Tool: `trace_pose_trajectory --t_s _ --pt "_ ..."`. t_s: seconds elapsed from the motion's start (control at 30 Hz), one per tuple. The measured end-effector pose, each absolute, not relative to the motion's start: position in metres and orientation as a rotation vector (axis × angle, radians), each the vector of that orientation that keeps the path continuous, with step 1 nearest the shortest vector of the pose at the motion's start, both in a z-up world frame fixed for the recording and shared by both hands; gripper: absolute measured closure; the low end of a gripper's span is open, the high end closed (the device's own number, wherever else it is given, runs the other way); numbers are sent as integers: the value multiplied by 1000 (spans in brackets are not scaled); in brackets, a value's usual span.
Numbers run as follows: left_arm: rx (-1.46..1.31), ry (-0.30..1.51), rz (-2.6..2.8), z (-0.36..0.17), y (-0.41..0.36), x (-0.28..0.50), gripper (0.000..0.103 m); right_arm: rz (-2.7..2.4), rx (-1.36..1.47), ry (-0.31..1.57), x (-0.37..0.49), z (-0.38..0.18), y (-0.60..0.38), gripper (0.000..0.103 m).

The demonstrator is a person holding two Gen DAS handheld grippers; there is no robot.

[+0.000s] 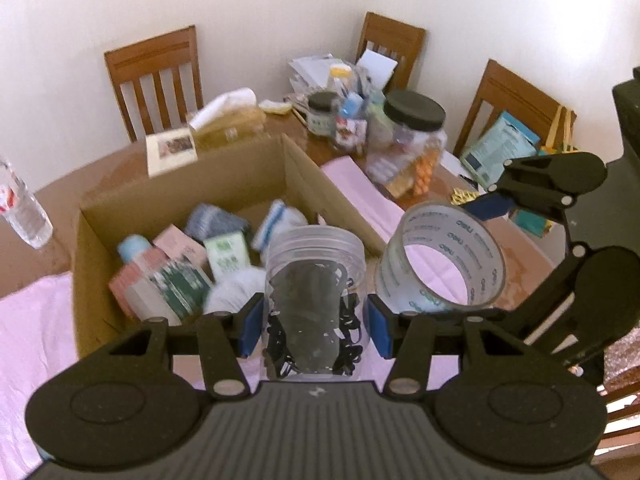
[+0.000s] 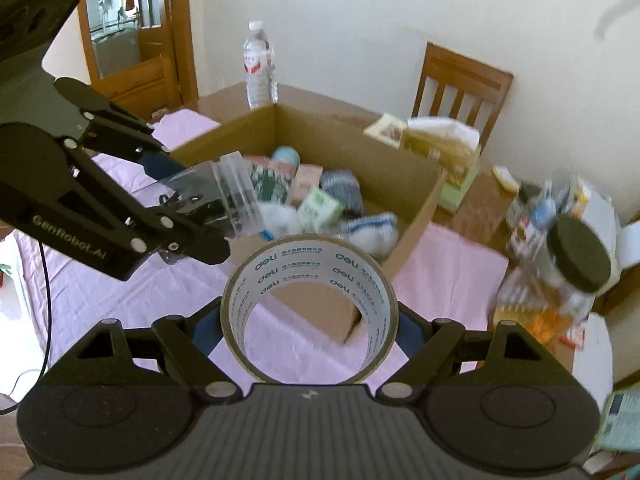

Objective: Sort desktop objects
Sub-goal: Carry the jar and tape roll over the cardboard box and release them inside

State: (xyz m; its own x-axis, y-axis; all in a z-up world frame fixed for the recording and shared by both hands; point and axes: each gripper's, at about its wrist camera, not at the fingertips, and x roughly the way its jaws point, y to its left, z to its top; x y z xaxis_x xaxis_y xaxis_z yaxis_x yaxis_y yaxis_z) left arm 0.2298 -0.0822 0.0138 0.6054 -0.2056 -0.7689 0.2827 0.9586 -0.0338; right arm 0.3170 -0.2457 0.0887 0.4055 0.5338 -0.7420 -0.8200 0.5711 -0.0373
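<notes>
Both hands are loaded, left gripper (image 1: 314, 326) clamped on the clear jar (image 1: 314, 280) and right gripper (image 2: 310, 330) squeezing the tape roll (image 2: 310, 308), and the box (image 2: 416, 204) sits just ahead below, nearer the left one.

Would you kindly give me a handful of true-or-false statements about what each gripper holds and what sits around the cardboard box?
1. The left gripper holds a clear plastic jar with dark items inside. True.
2. The right gripper is empty. False: its jaws clamp a roll of tape.
3. The cardboard box already holds several items. True.
4. The clear jar in the left gripper has a black lid on. False: its mouth is open; the black lid sits on a different jar further back.
5. A water bottle stands on the table behind the box. True.
</notes>
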Motion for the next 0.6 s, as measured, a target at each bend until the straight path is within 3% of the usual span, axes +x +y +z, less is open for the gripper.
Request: trace_pose_trajectory --t_s 0.6 --pt "95 909 -207 -3 -41 313 50 903 -440 734 389 104 -189 15"
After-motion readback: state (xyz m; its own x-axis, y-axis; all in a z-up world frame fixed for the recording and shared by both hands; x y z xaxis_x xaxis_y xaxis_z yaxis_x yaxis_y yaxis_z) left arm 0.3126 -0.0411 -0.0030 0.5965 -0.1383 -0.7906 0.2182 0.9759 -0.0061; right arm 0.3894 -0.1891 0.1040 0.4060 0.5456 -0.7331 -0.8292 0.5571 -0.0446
